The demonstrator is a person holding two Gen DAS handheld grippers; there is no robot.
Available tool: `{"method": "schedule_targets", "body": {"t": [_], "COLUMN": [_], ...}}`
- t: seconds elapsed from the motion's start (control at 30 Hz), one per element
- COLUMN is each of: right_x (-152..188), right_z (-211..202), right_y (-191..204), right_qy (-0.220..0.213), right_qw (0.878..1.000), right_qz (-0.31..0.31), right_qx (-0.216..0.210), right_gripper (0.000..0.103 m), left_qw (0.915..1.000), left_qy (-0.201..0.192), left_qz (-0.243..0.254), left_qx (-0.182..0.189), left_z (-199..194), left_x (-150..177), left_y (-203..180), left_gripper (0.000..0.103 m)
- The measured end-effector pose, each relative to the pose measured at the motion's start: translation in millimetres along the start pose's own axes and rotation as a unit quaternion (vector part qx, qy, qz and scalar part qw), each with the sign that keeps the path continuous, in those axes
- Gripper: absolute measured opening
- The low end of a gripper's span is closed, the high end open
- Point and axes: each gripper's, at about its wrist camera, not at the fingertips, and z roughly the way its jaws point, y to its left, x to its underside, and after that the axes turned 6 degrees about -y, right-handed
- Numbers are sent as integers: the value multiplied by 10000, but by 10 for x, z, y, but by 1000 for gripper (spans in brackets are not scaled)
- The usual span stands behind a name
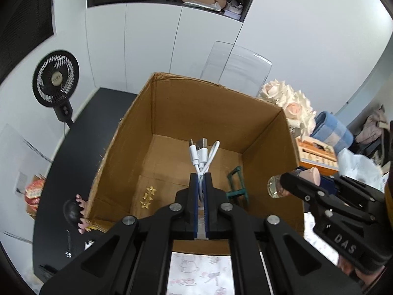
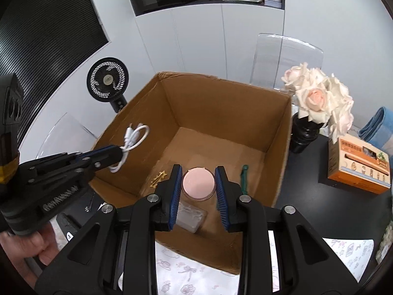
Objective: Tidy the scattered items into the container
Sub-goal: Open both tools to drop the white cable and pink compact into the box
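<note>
Black linkage arms of the left claw [image 1: 202,179] fill the foreground of the left wrist view; its blue-padded fingers are clamped on a coiled white USB cable [image 1: 202,156], whose plugs and loop project beyond the fingertips, above the interior of the open cardboard box [image 1: 172,108]. Right claw [image 2: 199,180], seen from its own camera, grips a small clear jar with a pink lid [image 2: 198,181] between its two pads, the lid facing the lens and the jar held over the near part of the box floor. From the left wrist view the same jar [image 1: 277,188] appears sideways at the box's right wall. On the box floor lie a gold star hair clip [image 1: 148,197] at the left, a green clip [image 1: 237,184] at the right, and a clear flat packet [image 2: 190,217] directly below the right claw. Outside the box, on the black surface [image 1: 81,132], rests a dark massage brush with pink prongs [image 1: 73,212], touching or just beside the box's near-left corner.
</note>
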Motion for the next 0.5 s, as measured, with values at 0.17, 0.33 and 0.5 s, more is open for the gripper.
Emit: {"method": "schedule_targets", "body": {"t": [0.17,0.33,0.5], "right_x": [-75,-92,-94], "right_z": [-37,-47,-77], "right_y": [-1,-70,-160], "right_qy": [41,195,284], "right_qw": [9997,9993,9973], "right_qz": [-41,59,365], "right_qx": [-231,-299,-577], "right_gripper": [29,29,31], "left_qw": [9980,9979,9980], "left_qy": [255,272,249], "left_qz": [-395,-424,-421], "left_qx": [414,418,396], "left_z": [68,46,-9], "left_x": [-43,-37,-42], "left_y": [91,82,52], "left_gripper": [4,4,4]}}
